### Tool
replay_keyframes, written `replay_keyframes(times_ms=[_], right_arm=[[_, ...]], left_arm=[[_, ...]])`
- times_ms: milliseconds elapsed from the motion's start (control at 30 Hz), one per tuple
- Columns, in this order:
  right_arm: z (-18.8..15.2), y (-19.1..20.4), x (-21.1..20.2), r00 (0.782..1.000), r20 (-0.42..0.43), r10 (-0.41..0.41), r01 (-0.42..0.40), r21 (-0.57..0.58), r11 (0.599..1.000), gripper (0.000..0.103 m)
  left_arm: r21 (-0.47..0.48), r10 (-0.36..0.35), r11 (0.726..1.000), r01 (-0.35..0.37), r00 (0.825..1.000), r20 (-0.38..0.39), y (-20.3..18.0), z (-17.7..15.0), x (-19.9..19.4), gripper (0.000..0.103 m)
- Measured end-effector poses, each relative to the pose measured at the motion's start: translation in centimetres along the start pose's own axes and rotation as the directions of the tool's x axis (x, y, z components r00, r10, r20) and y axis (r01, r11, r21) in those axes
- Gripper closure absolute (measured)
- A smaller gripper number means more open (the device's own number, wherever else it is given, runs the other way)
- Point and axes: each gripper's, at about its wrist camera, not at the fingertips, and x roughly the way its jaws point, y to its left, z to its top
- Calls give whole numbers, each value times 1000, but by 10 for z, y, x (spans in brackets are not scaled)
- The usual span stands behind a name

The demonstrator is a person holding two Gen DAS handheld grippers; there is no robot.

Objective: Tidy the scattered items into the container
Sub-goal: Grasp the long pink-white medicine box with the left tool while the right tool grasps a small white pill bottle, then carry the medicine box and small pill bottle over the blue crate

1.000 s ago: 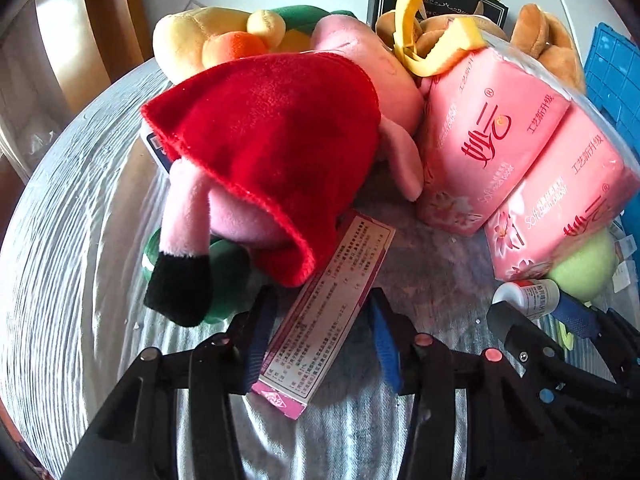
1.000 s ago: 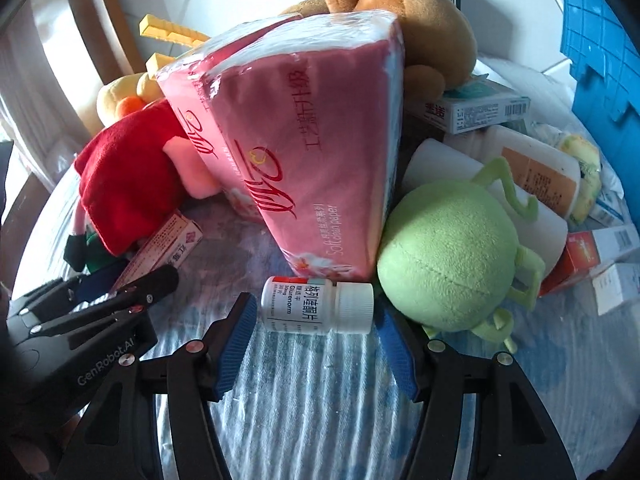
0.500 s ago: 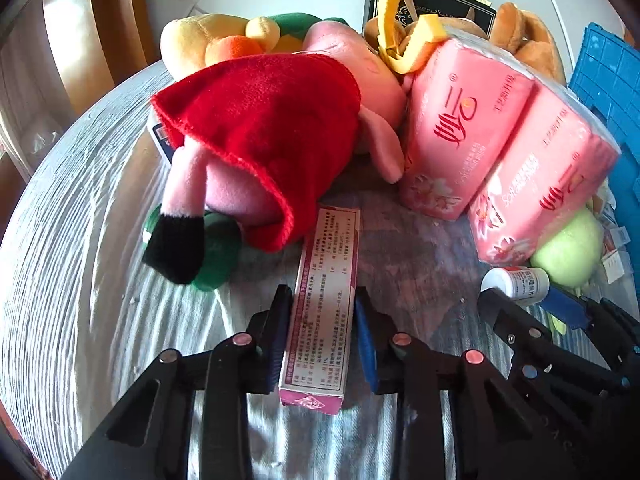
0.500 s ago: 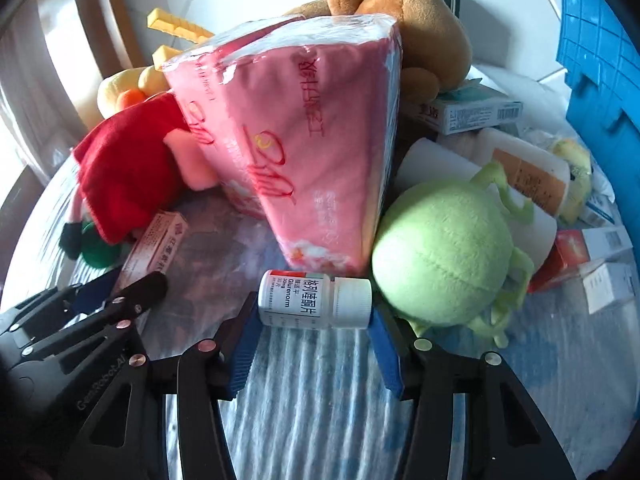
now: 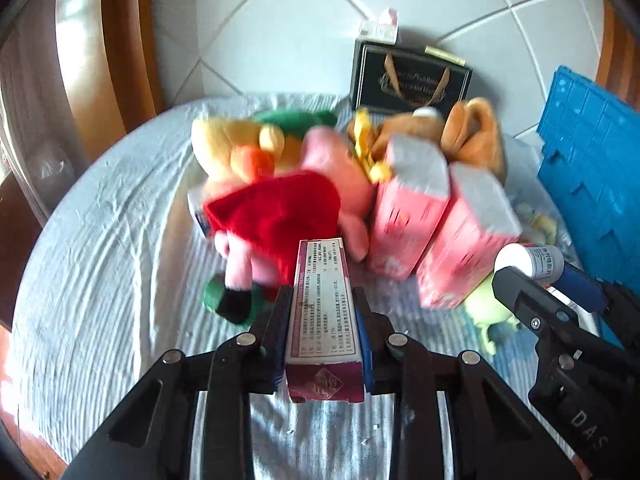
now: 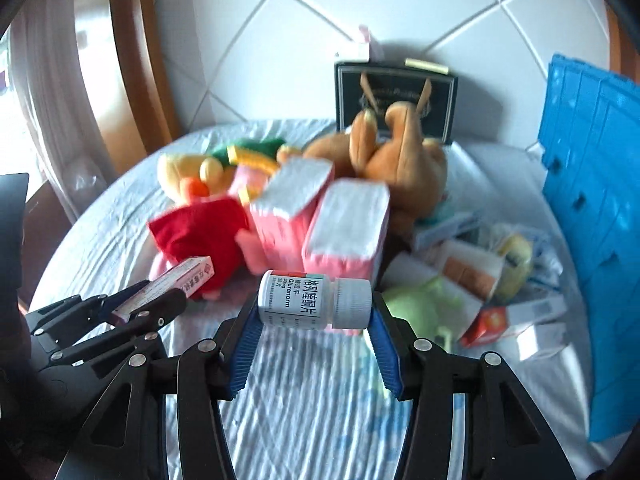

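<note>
The left tool (image 5: 322, 312) clamps a long maroon medicine box (image 5: 323, 312) between its pads, held above the striped cloth on the bench (image 5: 100, 260). The right tool (image 6: 314, 312) grips a white pill bottle (image 6: 314, 299) sideways, base and cap against the pads. The blue crate (image 6: 592, 208) stands at the right, beside the scattered plush toys, tissue packs (image 6: 344, 228) and boxes.

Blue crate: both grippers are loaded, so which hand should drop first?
Right, probably. The right gripper with its pill bottle sits nearer the blue crate; the left gripper, holding the maroon box, is farther.
</note>
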Motion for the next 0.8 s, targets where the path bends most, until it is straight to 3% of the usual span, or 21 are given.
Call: replay_keyframes(times_ms=[167,333,600,800], right_arm=[[32,12,-20,997,72,-13,14,-13,1000,52],[58,9,-62,983,179,-31,37,-32,999,52],[95,-28,-127,943,314,-113,125,-18,992,52],[116,-105,-184,893,399,-209,211,40,977,52]], left_arm=[[7,-21,1000,20,995,100,30,57,-29,76],[22,-41,999,37,977,209,28,88,-54,76],[86,-129,991,106,936,327,-30,121,-104,76],[175,-208,973,149,894,397,-120,143,-137,76]])
